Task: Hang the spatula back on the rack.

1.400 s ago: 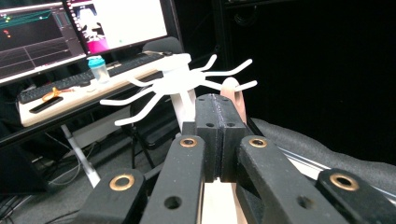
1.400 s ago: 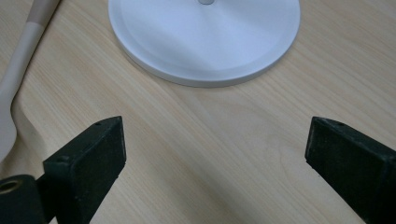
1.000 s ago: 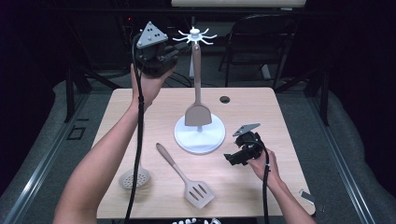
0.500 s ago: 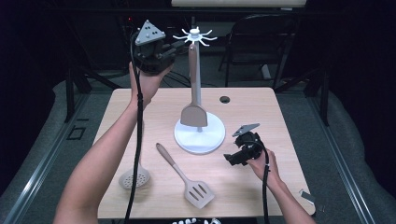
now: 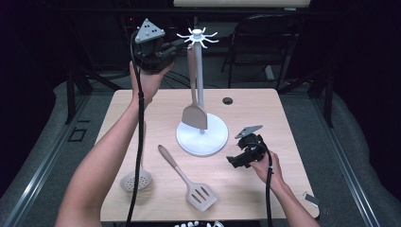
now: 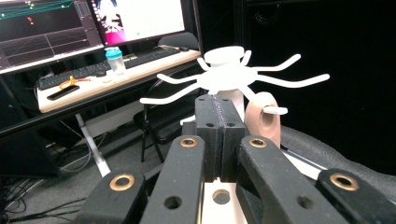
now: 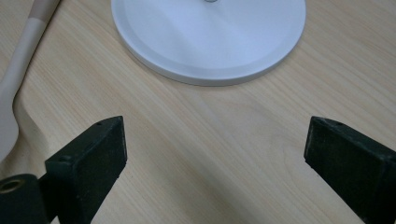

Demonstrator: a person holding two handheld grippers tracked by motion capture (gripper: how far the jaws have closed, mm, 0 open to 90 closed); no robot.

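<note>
Now the solid turner (image 5: 194,112) is left hanging from the utensil stand (image 5: 198,40), the left tool (image 5: 174,47) drawn back shut and empty, while the right tool (image 5: 232,160) is kept wide open over the worktop (image 5: 265,109).

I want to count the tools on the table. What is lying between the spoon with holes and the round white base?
A slotted spatula lies slantwise between the holed spoon and the white base, as the high view shows.

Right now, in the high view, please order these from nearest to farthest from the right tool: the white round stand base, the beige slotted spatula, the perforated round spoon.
From the right tool:
1. White round stand base, just to its left, slightly farther back.
2. Beige slotted spatula, lying left and toward the front edge.
3. Perforated round spoon, far left, beside the person's left forearm.
</note>
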